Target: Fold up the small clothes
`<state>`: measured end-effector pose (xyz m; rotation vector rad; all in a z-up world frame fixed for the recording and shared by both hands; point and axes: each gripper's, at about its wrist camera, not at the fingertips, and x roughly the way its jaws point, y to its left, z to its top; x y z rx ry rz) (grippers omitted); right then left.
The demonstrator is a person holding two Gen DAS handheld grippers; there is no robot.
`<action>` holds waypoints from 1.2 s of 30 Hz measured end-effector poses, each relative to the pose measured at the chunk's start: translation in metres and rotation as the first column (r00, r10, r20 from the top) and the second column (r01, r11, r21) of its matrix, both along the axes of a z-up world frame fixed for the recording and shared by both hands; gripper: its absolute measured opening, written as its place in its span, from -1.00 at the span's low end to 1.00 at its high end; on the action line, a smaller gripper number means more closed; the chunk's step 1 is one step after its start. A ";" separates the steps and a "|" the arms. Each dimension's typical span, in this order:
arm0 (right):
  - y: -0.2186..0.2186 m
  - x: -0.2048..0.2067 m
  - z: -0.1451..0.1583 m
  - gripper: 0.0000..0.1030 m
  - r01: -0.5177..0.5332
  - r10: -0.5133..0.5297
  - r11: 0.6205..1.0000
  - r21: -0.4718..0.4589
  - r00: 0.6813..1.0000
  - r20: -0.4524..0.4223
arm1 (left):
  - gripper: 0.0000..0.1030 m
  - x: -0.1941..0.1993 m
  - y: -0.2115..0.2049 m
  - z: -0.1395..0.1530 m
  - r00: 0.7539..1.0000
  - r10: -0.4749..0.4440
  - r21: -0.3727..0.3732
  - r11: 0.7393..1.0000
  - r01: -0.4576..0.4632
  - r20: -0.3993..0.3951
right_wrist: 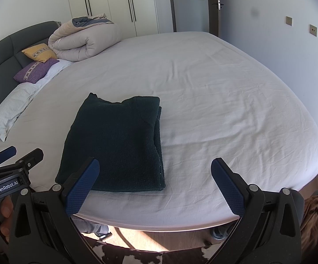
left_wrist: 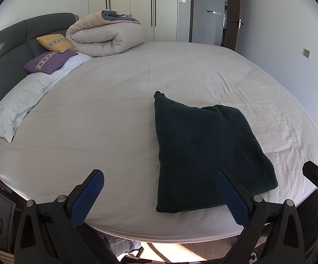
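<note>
Both my grippers, left [left_wrist: 159, 195] and right [right_wrist: 154, 187], hang spread, empty; snagging the sweater [right_wrist: 117, 145] near the bed's [right_wrist: 225, 110] front edge could unfold it.

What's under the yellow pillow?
The yellow pillow rests on a purple pillow and leans against the dark headboard. Anything beneath them is covered.
</note>
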<state>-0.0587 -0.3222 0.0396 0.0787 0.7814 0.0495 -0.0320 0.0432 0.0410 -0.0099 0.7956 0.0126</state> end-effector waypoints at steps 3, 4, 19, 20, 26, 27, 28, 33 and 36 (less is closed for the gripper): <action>0.000 0.000 0.000 1.00 -0.001 0.001 1.000 0.001 1.000 -0.001 | 1.00 0.001 0.001 0.000 1.000 -0.001 0.000 1.000 0.001 -0.001; 0.000 0.000 -0.001 1.00 -0.001 0.001 1.000 0.002 1.000 -0.001 | 1.00 0.000 0.000 0.000 1.000 -0.001 0.000 1.000 0.001 -0.001; -0.001 0.001 -0.001 1.00 -0.004 0.004 1.000 0.002 1.000 -0.004 | 1.00 0.000 0.000 -0.003 1.000 -0.002 -0.001 1.000 0.002 -0.004; -0.001 0.001 -0.001 1.00 -0.005 0.005 1.000 0.002 1.000 -0.004 | 1.00 -0.001 0.000 -0.003 1.000 -0.002 -0.002 1.000 0.002 -0.004; 0.000 0.001 -0.001 1.00 -0.005 0.005 1.000 0.002 1.000 -0.004 | 1.00 -0.001 0.000 -0.003 1.000 -0.002 -0.003 1.000 0.002 -0.006; 0.000 0.001 -0.001 1.00 -0.004 0.004 1.000 0.002 1.000 -0.004 | 1.00 -0.001 0.001 -0.003 1.000 -0.002 -0.003 1.000 0.002 -0.007; 0.000 0.001 -0.001 1.00 -0.005 0.005 1.000 0.002 1.000 -0.004 | 1.00 -0.001 0.001 -0.004 1.000 -0.002 -0.003 1.000 0.002 -0.007; 0.001 0.001 -0.002 1.00 -0.008 0.008 1.000 0.004 1.000 -0.005 | 1.00 -0.001 0.002 -0.004 1.000 -0.003 -0.002 1.000 0.003 -0.008; 0.001 0.002 -0.002 1.00 -0.010 0.010 1.000 0.005 1.000 -0.009 | 1.00 -0.002 0.001 -0.006 1.000 -0.001 -0.001 1.000 0.001 -0.008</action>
